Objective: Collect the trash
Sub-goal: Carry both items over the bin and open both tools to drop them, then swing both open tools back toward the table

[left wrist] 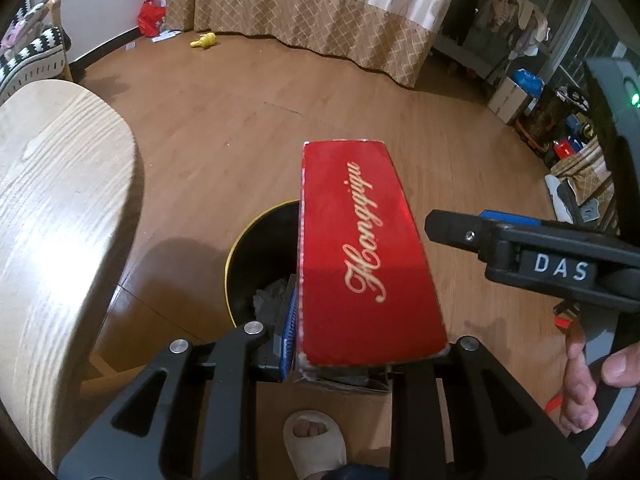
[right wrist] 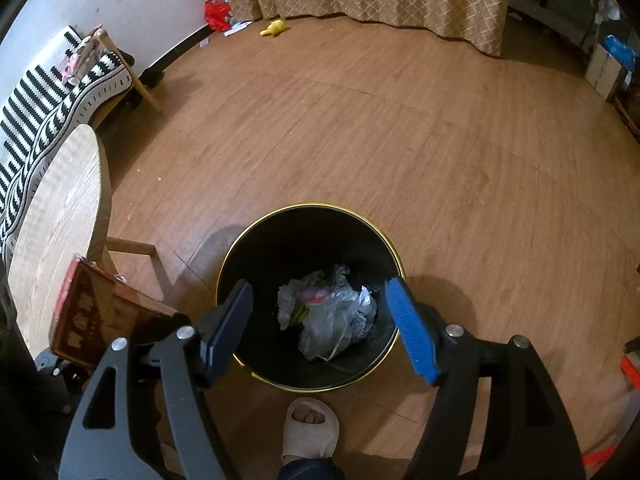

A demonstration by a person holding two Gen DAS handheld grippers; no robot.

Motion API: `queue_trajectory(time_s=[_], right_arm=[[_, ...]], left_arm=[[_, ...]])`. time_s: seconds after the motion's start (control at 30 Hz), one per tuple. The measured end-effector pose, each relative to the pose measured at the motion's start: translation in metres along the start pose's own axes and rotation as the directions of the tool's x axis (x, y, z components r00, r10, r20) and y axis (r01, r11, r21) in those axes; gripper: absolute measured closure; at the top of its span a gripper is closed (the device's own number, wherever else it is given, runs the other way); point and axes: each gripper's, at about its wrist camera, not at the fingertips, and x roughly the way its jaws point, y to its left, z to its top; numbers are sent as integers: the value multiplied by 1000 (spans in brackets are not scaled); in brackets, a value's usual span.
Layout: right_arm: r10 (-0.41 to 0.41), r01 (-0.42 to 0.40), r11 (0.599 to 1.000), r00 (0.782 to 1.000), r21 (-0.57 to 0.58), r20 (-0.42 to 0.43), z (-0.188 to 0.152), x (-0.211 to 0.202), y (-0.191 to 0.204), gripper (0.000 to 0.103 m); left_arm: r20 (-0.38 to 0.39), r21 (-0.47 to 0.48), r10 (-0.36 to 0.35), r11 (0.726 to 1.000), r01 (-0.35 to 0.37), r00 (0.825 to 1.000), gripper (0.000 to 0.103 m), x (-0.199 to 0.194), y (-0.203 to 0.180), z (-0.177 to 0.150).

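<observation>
A red box with gold script is clamped in my left gripper; its blue left pad presses the box's side, while the other pad is hidden under the box. Below it stands a black bin with a gold rim, partly covered by the box. In the right wrist view my right gripper hangs open over the bin with nothing between its blue pads. Crumpled clear plastic trash lies at the bin's bottom. The red box shows at the left there.
A round wooden table stands left of the bin, with a striped sofa behind it. A foot in a pale slipper is just in front of the bin. A yellow toy and red bag lie by the curtain.
</observation>
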Motion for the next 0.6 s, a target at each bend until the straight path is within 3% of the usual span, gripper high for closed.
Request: queue_trajectory(time_s=[0.23,0.37,0.6], right_arm=[[-18,17,999,1000,34,20,1,-4,-9,34],[-20,19,998,999,56,25,0,-6,-15,34],[-10,7,998,998,65,56,3,-18,-12,29]], left_arm=[[-8,-10,-11,1000,11,1000,76,8,0,4],[14,-26,-15,1000,16,1000,41,8,2,7],[48,-27,-11,1000,12,999,24,-5,0,7]])
